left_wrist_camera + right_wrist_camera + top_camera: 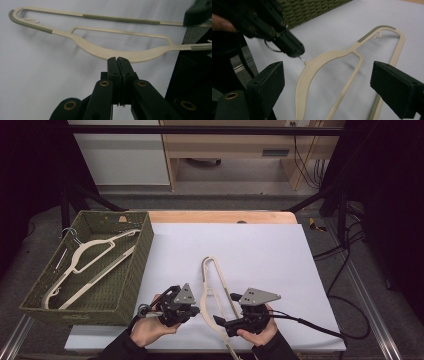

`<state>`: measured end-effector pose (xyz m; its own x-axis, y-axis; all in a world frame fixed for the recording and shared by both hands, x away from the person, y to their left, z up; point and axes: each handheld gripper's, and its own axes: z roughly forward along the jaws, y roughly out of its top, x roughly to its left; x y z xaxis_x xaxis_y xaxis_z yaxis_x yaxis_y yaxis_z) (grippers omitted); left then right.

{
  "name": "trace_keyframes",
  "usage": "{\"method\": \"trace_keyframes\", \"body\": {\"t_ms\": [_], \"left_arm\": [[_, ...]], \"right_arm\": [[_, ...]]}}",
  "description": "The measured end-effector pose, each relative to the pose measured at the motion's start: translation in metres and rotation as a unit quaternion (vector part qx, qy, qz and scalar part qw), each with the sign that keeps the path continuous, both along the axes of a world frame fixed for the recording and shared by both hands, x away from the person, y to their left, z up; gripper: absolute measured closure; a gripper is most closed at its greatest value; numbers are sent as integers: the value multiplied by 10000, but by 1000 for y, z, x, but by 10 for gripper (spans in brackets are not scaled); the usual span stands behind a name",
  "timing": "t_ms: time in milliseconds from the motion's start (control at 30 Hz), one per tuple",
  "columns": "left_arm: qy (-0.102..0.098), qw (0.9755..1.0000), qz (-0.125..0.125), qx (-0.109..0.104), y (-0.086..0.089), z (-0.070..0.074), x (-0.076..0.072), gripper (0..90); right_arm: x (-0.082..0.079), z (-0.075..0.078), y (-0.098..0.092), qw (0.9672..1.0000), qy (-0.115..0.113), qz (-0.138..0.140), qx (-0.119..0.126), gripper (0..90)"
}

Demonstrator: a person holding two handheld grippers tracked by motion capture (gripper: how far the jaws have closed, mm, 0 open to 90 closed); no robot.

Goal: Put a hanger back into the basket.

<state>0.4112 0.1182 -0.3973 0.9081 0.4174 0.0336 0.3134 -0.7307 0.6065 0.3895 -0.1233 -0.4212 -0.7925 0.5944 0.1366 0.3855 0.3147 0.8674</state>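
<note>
A cream hanger (212, 290) lies on the white sheet (260, 255), right of the basket (130, 280) (a second hanger (85, 265) lies inside). The left gripper (192, 309) is clamped on its metal hook stem. The right gripper (222, 322), jaws wide apart, straddles the hanger without touching.

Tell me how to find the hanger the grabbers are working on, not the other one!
Look at the big white sheet covering the table, right of the green woven basket. Near its front edge, between the two hands, lies a cream hanger. The left gripper is shut on its metal hook, while its twin, the other cream hanger, lies inside the basket with nothing touching it.
</note>
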Motion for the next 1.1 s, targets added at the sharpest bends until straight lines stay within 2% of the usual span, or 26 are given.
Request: {"method": "trace_keyframes", "body": {"t_ms": [67, 167, 367, 500, 667, 900, 1000, 1100], "left_arm": [[-28, 10000, -15, 75, -3, 5, 0, 886], [-46, 10000, -19, 75, -7, 8, -1, 886], [-91, 9999, -34, 106, -13, 13, 0, 886], [-86, 9999, -36, 99, -16, 14, 0, 886], [-109, 9998, -39, 139, -18, 15, 0, 886], [-71, 9999, 40, 114, -19, 15, -1, 885], [-19, 10000, 88, 17, -17, 15, 0, 884], [-40, 9998, 102, -148, -14, 17, 1, 881]], "right_arm": [[-1, -4, 5, 9999, 55, 68, -65, 131], [-2, -9, 9, 9997, 184, 54, -118, 163], [-3, -17, 16, 9989, 300, 107, -350, 234], [-6, -21, 24, 9977, 248, 216, -599, 287], [-7, -25, 27, 9961, 264, 285, -787, 432], [-6, -29, 29, 9949, 333, 301, -905, 655], [-6, -28, 28, 9946, 323, 410, -903, 710], [-7, -26, 27, 9948, 309, 344, -906, 721]]}}
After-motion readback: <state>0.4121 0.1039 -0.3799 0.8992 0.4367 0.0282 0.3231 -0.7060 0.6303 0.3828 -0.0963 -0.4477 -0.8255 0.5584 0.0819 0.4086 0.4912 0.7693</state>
